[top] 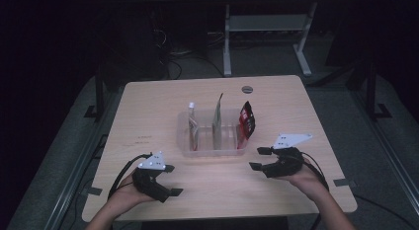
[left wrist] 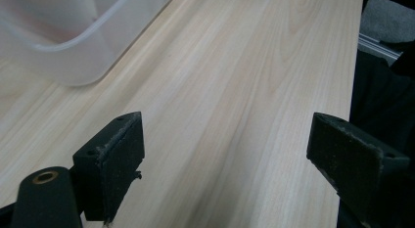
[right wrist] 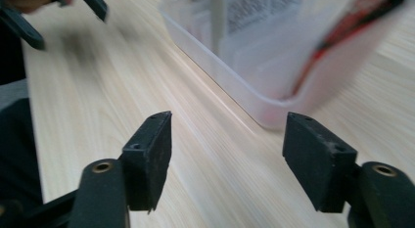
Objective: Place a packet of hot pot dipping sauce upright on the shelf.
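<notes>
Surface: pale wood-grain surface, bare around the bin.
Bin: clear plastic bin at the middle, with upright dividers.
Red packet: red-and-black packet standing at the bin's right end, tilted.
Other packets: a grey packet mid-bin, a clear one at the left end.
Right gripper: right gripper near the bin's right corner, jaws spread, nothing between them.
Left gripper: left gripper at near left, jaws spread wide, empty.

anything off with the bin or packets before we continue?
Nothing spilled or damaged. Three packets stand upright in the clear bin; the red packet at its right end leans slightly outward over the rim. Both grippers are open and hold nothing.
</notes>
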### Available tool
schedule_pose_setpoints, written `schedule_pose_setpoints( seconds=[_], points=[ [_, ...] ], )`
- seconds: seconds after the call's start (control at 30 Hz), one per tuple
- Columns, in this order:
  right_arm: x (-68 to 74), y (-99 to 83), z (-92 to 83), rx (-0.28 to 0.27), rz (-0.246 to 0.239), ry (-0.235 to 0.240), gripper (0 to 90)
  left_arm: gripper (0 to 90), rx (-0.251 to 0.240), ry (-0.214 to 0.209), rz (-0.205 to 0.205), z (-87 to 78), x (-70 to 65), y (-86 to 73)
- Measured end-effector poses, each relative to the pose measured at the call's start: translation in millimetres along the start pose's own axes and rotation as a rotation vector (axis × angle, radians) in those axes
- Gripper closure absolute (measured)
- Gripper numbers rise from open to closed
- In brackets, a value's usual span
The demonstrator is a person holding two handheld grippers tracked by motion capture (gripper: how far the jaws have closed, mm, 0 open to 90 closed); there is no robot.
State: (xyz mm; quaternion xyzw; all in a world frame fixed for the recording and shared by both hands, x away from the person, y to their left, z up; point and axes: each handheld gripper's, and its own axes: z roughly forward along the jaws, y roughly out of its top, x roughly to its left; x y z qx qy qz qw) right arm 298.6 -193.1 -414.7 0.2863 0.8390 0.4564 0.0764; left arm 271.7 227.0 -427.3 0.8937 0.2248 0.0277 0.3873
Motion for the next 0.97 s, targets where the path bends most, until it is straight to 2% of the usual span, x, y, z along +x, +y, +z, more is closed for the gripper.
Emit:
schedule_pose_setpoints(
  seconds=[0.2,0.43,0.57,0.67,0.77,0.93,0.97],
  points=[
    [-5.5,-16.0,-9.4,0.012,0.016,-0.078,27.8,13.6,-0.005,0.031,-0.021,-9.2,2.0,-9.0],
    [-18.5,-38.6,-16.8,0.052,0.030,-0.154,25.2,13.9,0.004,0.086,-0.035,-14.3,10.0,-32.2],
    [-24.4,-46.6,-17.6,0.065,0.038,-0.156,24.0,14.0,0.058,0.093,0.021,-14.8,15.0,-43.6],
    [-26.9,-51.1,-17.2,0.075,0.018,-0.149,23.0,14.0,0.073,0.089,0.023,-14.0,17.8,-46.3],
    [-26.2,-53.3,-15.9,0.096,0.001,-0.150,22.5,14.0,0.061,0.081,0.020,-13.0,17.5,-45.8],
    [-27.3,-54.3,-16.3,0.092,-0.001,-0.152,21.5,13.9,0.072,0.091,0.038,-12.8,17.5,-45.3],
    [-28.0,-54.5,-16.8,0.087,0.000,-0.155,21.5,13.9,0.067,0.093,0.029,-12.5,17.4,-45.5]
  ],
)
